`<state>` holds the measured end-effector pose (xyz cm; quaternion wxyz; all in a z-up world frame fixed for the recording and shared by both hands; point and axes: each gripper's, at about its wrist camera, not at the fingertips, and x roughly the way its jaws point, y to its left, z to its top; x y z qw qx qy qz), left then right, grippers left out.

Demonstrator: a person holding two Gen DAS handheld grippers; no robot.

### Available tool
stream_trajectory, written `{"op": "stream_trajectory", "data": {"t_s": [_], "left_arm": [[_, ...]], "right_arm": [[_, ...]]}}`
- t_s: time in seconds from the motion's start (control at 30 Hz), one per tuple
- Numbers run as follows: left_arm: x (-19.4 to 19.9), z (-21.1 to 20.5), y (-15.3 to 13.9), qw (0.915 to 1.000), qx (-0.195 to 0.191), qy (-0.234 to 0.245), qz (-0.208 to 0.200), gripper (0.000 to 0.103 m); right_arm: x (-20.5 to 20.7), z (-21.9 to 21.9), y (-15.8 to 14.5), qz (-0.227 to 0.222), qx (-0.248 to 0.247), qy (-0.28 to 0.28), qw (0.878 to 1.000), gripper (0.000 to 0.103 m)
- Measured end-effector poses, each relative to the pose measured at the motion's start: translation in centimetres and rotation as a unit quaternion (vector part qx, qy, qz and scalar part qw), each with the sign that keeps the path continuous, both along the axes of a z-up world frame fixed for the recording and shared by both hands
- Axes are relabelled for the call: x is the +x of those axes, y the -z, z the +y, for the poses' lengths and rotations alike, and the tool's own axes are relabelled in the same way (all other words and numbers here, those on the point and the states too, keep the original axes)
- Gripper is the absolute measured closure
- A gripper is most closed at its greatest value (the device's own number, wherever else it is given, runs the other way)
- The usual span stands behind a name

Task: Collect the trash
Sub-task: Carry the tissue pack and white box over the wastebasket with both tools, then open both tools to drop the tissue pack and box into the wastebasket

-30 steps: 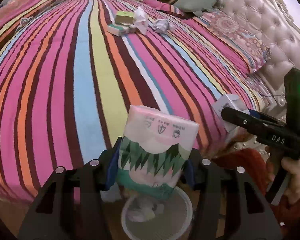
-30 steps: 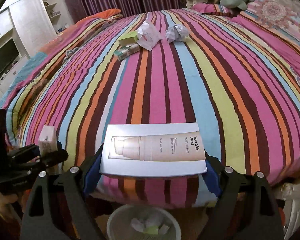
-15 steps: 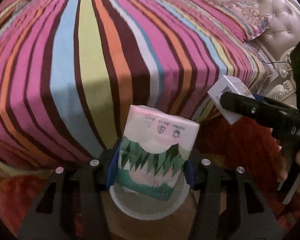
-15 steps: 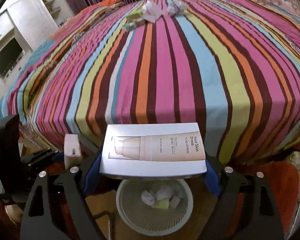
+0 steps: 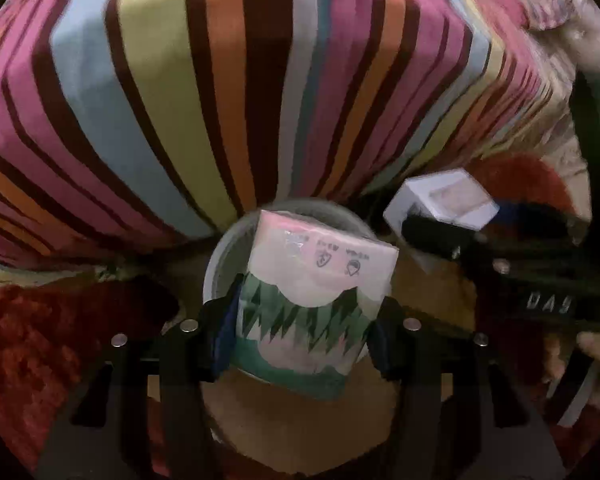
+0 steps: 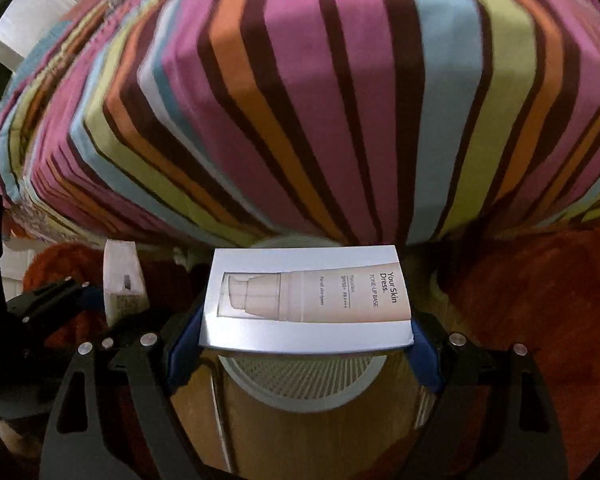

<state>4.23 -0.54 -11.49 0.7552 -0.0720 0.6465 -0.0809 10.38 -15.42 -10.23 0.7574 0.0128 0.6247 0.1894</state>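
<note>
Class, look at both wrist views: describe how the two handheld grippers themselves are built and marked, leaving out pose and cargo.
Both are matte black, with angular forked fingers studded with round silver screws and tipped with blue pads. In the left view the right gripper bears pale lettering "DAS" on its body, and a green light glows on the black block above it. No cables or sleeves are visible.

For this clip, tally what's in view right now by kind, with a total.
Grippers: 2, the left gripper and the right gripper
Tissue packs: 1, the tissue pack
Cosmetic boxes: 1, the skin-base box
Mesh wastebaskets: 1, the wastebasket
Total: 5
</note>
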Motion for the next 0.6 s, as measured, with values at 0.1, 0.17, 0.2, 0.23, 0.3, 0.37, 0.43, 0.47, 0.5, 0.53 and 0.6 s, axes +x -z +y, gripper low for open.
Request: {"op": "stream_trajectory", "data": {"t_s": [0.1, 0.17, 0.2, 0.23, 0.3, 0.37, 0.43, 0.47, 0.5, 0.53, 0.6], "left_arm": [[-0.2, -1.0, 1.8, 0.9986, 0.026, 0.023, 0.039, 0.050], [-0.1, -1.2, 2.7, 0.9970, 0.035, 0.032, 0.060, 0.050], [-0.1, -1.4, 3.3, 0.9955, 0.042, 0.038, 0.076, 0.050], [-0.1, -1.4, 3.9, 0.9941, 0.046, 0.042, 0.089, 0.050], [0.1, -1.5, 4.9, 0.9913, 0.053, 0.050, 0.110, 0.050], [0.3, -1.8, 5.7, 0.9889, 0.058, 0.057, 0.124, 0.050], [0.4, -2.0, 6.2, 0.9873, 0.062, 0.061, 0.133, 0.050], [0.5, -2.1, 6.4, 0.9866, 0.064, 0.062, 0.137, 0.050], [0.7, -2.1, 6.7, 0.9857, 0.066, 0.062, 0.142, 0.050], [0.9, -2.1, 7.0, 0.9851, 0.065, 0.062, 0.147, 0.050], [1.1, -2.3, 7.6, 0.9840, 0.062, 0.060, 0.156, 0.050]], "right_arm": [[0.4, 0.1, 1.2, 0.028, -0.005, 0.007, 1.000, 0.022], [0.9, 0.1, 2.2, 0.054, -0.007, 0.013, 0.998, 0.022], [1.1, 0.1, 2.7, 0.066, -0.007, 0.018, 0.998, 0.022], [1.3, 0.1, 3.0, 0.074, -0.007, 0.022, 0.997, 0.022], [1.2, -0.3, 4.1, 0.094, -0.006, 0.030, 0.995, 0.022], [1.4, -0.4, 5.3, 0.120, -0.005, 0.040, 0.992, 0.022], [1.4, -0.5, 6.1, 0.132, -0.004, 0.042, 0.990, 0.022], [1.4, -0.5, 6.3, 0.137, -0.004, 0.043, 0.990, 0.022], [1.4, -0.3, 6.8, 0.145, -0.004, 0.043, 0.988, 0.022], [1.5, -0.2, 7.1, 0.152, -0.006, 0.043, 0.987, 0.022], [1.5, 0.0, 7.9, 0.164, -0.009, 0.045, 0.985, 0.022]]}}
